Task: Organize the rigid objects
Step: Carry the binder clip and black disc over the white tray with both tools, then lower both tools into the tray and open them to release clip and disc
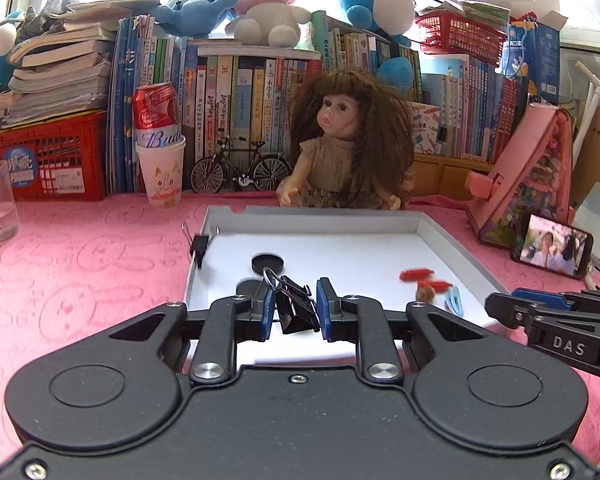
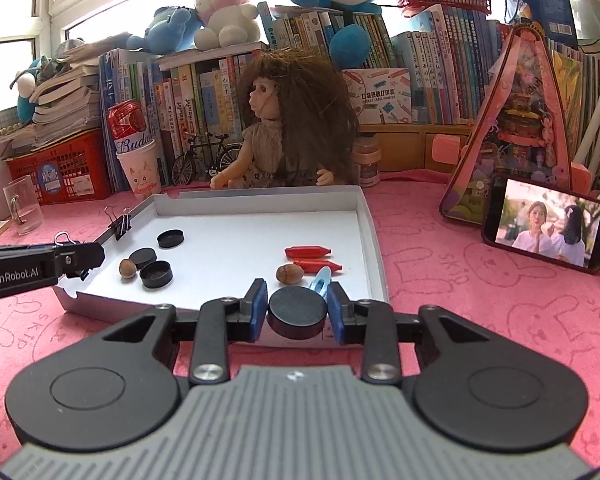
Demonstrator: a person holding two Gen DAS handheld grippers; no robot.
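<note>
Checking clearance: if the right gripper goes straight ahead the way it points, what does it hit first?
The right gripper, shut on a black cap, would likely meet the blue clip first, then the nut and red crayons in the tray. Depth unclear.

The left gripper is built of black plastic with blue finger pads, silver screws and round side housings. On the right gripper a ribbed grey panel is added; "GenRobot.AI" and "DAS" are printed on the sides.
</note>
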